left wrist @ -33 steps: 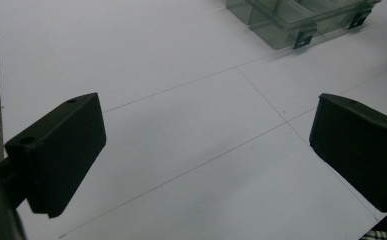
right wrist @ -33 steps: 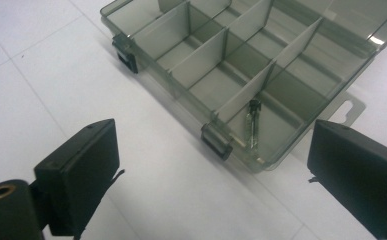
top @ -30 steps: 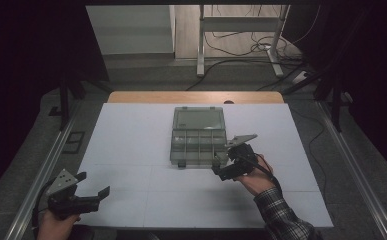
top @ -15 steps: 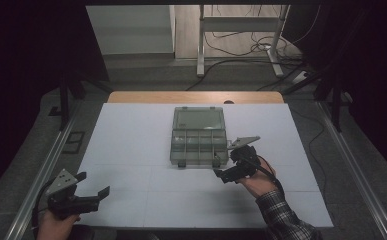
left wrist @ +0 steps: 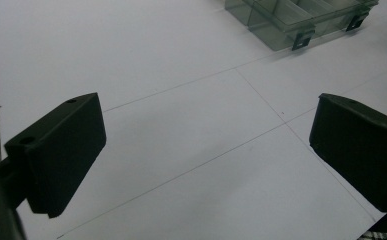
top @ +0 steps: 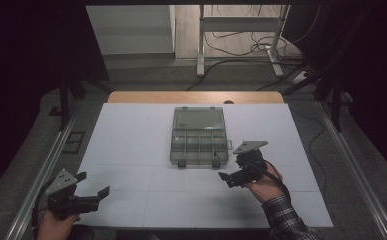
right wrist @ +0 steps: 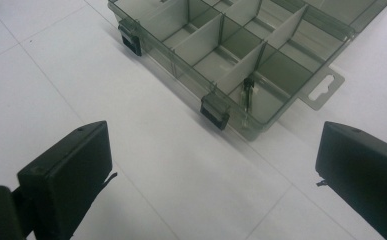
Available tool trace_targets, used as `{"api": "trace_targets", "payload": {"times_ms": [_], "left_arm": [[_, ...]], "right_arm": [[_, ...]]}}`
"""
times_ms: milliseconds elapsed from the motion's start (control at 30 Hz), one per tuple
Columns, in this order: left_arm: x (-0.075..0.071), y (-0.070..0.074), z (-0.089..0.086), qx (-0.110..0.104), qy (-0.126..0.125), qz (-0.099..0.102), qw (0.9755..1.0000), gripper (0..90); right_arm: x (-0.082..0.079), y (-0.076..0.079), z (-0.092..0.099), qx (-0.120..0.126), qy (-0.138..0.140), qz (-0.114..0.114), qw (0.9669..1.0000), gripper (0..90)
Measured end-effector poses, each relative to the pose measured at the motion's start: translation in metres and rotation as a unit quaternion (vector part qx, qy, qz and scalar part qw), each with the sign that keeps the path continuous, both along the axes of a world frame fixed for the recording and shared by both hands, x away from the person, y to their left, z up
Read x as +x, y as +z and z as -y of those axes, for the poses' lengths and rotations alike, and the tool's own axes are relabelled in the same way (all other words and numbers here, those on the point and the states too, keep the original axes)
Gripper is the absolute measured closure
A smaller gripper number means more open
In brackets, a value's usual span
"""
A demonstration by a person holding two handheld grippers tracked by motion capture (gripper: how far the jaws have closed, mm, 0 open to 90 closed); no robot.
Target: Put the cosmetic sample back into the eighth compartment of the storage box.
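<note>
Clear plastic box [top: 199, 136] with dividers lies open at mid-table on the white sheet [top: 131, 150], lid flat behind it; no readable writing or label on it. Two dark latches [right wrist: 214, 111] on its near edge. Right gripper [top: 232, 177] just beside the box's near right corner, jaws spread, holding nothing. Left gripper [top: 92, 192] well apart at the near left corner, jaws wide, empty

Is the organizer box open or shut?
Open: the organizer box shows bare dividers, its lid laid back flat.
</note>
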State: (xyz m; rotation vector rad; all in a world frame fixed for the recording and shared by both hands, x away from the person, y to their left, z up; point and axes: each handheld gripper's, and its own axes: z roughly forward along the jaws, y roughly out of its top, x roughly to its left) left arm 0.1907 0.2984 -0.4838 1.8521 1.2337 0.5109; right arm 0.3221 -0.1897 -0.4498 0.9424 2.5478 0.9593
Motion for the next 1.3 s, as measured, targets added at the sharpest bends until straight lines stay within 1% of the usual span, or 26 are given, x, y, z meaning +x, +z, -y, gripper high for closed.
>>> {"api": "trace_targets", "payload": {"times_ms": [100,500,600,733,933,1167,1300], "left_arm": [[0.0,0.0,0.0,-0.001,0.0,0.0,1.0,2.2],[0.0,0.0,0.0,-0.001,0.0,0.0,1.0,2.2],[0.0,0.0,0.0,-0.001,0.0,-0.001,1.0,2.2],[0.0,0.0,0.0,-0.001,0.0,-0.001,1.0,2.2],[0.0,0.0,0.0,-0.001,0.001,-0.001,1.0,2.3],[0.0,0.0,0.0,-0.002,0.001,-0.001,1.0,2.2],[0.0,0.0,0.0,-0.002,0.001,-0.001,1.0,2.2]], "right_arm": [[-0.002,0.0,0.002,0.0,0.0,0.002,1.0,1.8],[-0.013,-0.002,0.014,-0.002,-0.001,0.0,1.0,1.2],[-0.016,-0.002,0.019,-0.005,-0.001,0.005,1.0,1.4],[-0.019,-0.002,0.023,-0.009,-0.006,0.007,0.9999,1.2],[-0.025,-0.002,0.031,-0.007,-0.007,0.009,0.9999,1.2],[-0.03,-0.003,0.041,-0.003,-0.015,0.012,0.9998,1.2],[-0.033,-0.005,0.047,-0.006,-0.024,0.011,0.9996,1.1]]}}
